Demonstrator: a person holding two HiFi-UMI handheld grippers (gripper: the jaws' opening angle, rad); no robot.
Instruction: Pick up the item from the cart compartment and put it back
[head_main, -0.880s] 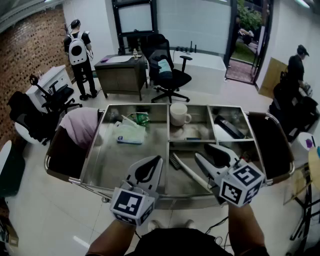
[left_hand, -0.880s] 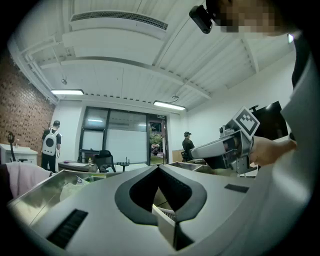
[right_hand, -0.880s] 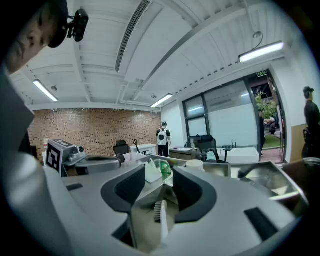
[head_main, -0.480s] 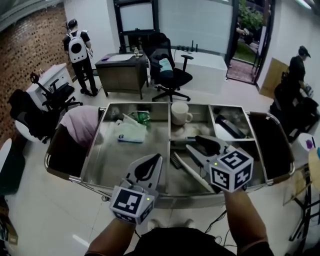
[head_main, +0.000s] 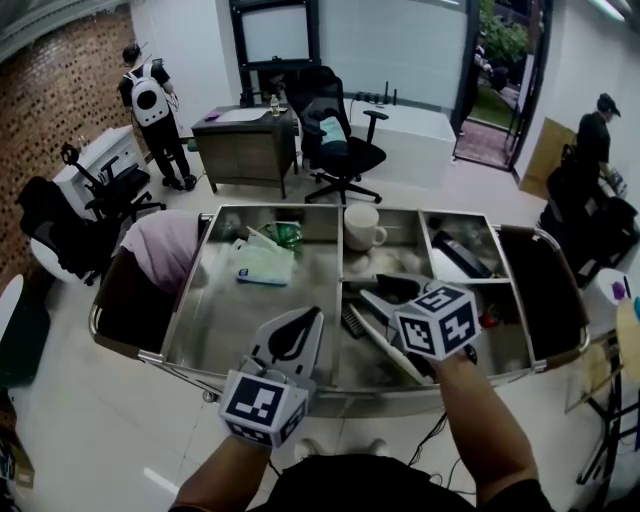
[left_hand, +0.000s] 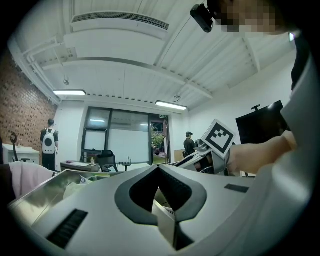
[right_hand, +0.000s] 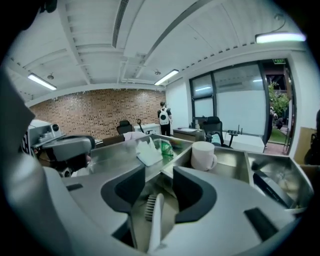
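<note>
The brush (head_main: 380, 347) lies flat in the near middle compartment of the cart (head_main: 180, 362), bristles toward the far left and its white handle (right_hand: 155, 220) running back toward me on the right. What has changed in the last second is my right tool (head_main: 378, 294). It was hanging over the near right compartment and has swung left and forward, so it now sits over the brush. Its own view shows the jaws spread wide with the handle lying in the gap between them (right_hand: 159, 172), the pads not yet pressing on it. I judge that the approach is nearly done. The pickup itself has not started, and what remains is to sink a little lower and close on the handle. The brush looks unmoved. Just beyond it, in the far middle compartment, the white mug (head_main: 358, 226) stands upright, well clear of my line. My left tool (head_main: 312, 320) has stayed over the near edge of the wide left compartment, jaws clenched together on nothing (left_hand: 159, 169), taking no part.
</note>
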